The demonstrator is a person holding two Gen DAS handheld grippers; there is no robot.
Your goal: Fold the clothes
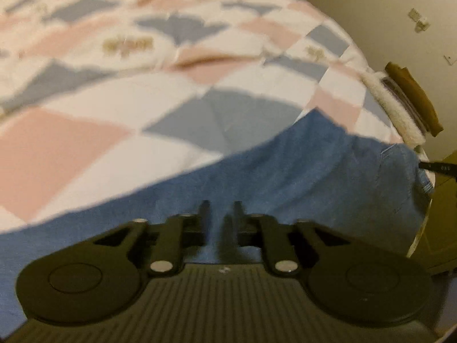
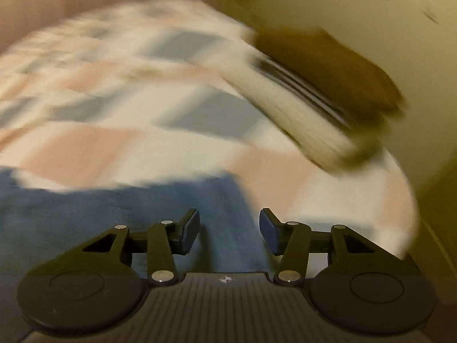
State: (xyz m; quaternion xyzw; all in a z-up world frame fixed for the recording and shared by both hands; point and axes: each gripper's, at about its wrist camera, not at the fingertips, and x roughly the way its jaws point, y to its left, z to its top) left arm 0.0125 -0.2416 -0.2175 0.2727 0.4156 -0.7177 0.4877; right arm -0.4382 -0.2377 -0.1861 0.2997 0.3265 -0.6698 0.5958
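Garment: blue cloth (image 1: 285, 171) laid flat on patterned quilt (image 1: 142, 100), near edge of bed; spread left to right; right end by bed's right side.
Handling: judged soft, limp, light; no stiffness, will sag when lifted; fuzzy weave, so not slippery; not fragile.
Where to grip: an edge or corner is best pinched, not mid-panel; far right corner (image 2: 228, 183) seen in right wrist view looks reachable.
L gripper (image 1: 220, 217): jaws drawn nearly together, narrow gap only; blue cloth seen betw. fingers; cloth looks pinched there, but blur leaves the clamp not fully certain.
R gripper (image 2: 228, 228): jaws wide apart; nothing held; hangs over cloth's right part; contact w/ cloth cannot be told.
Bed's far right: folded cream blanket (image 1: 397, 108) w/ brown item (image 1: 414, 97) beside it; well apart from cloth.
Blur: right wrist view smeared; fine detail lost.
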